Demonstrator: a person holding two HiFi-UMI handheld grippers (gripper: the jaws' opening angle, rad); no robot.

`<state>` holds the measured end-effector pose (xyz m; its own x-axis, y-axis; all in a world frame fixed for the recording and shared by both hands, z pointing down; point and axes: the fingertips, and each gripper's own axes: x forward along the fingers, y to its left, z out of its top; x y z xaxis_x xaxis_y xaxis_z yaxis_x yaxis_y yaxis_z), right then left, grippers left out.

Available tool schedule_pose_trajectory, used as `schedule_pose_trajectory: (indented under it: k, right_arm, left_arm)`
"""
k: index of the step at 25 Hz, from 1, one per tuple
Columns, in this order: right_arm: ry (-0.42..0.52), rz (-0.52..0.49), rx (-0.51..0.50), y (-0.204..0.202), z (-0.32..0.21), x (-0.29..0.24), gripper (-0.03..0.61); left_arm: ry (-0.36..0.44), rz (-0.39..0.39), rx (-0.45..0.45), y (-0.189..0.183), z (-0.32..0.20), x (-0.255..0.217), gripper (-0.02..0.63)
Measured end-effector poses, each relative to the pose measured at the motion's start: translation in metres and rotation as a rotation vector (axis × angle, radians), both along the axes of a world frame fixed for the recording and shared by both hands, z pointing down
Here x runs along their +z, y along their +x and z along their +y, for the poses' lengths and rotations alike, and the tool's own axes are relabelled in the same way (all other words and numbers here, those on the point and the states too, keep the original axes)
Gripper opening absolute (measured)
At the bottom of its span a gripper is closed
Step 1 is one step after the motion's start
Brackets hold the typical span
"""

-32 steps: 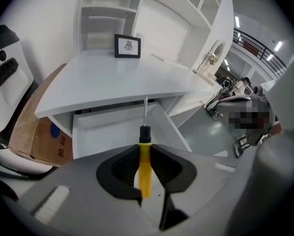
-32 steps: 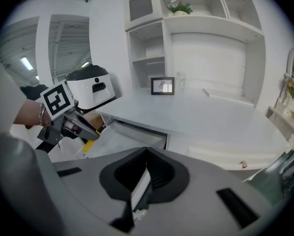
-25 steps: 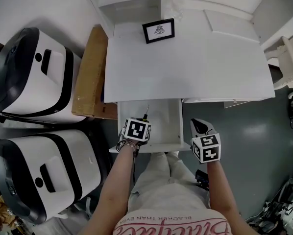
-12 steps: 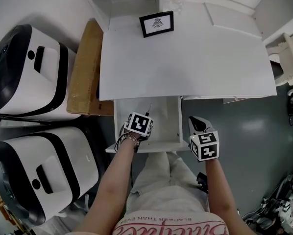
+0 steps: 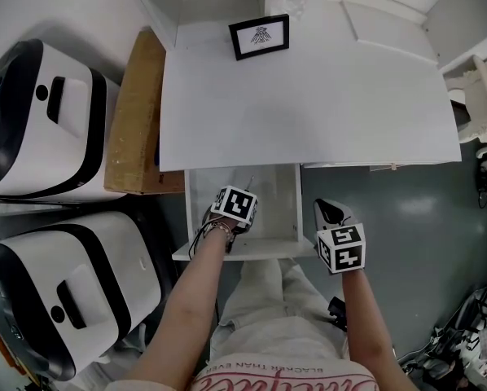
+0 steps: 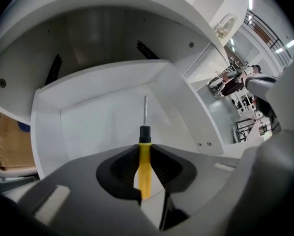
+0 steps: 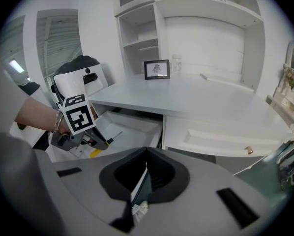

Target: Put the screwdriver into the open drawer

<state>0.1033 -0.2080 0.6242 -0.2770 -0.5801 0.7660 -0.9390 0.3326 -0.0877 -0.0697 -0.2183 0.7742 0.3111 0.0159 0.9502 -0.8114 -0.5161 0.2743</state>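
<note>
Left claw (image 6: 146,156) holds the screwdriver (image 6: 145,133) pointing tip-down into the drawer (image 6: 95,124).

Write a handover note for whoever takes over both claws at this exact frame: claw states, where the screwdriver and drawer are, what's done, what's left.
Left claw: shut on the yellow handle of the screwdriver, its shaft pointing steeply down into the drawer.
Right claw: shut, empty, held just outside the drawer's front right corner.
Drawer: pulled out from under the white desk, open.
Done: the screwdriver is gripped and held over the drawer's inside.
Left: set it down on the drawer floor, open the left claw, draw the claw back. The screwdriver is not yet released.
</note>
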Motion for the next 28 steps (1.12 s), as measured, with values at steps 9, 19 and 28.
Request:
schedule_pose_trajectory:
  k: [9,19,28]
  right_arm:
    - [-0.033,0.023,0.017,0.008,-0.001,0.012,0.008]
    - [-0.063,0.026,0.016,0.009,-0.003,0.024,0.008]
    - [-0.081,0.034,0.011,0.013,-0.002,0.026,0.008]
  left_arm:
    - [-0.052,-0.012,-0.011,0.001,0.0,0.029,0.075]
    - [-0.072,-0.051,-0.034,-0.002,0.0,0.052,0.075]
    - [-0.038,-0.096,-0.008,-0.002,-0.003,0.056,0.08]
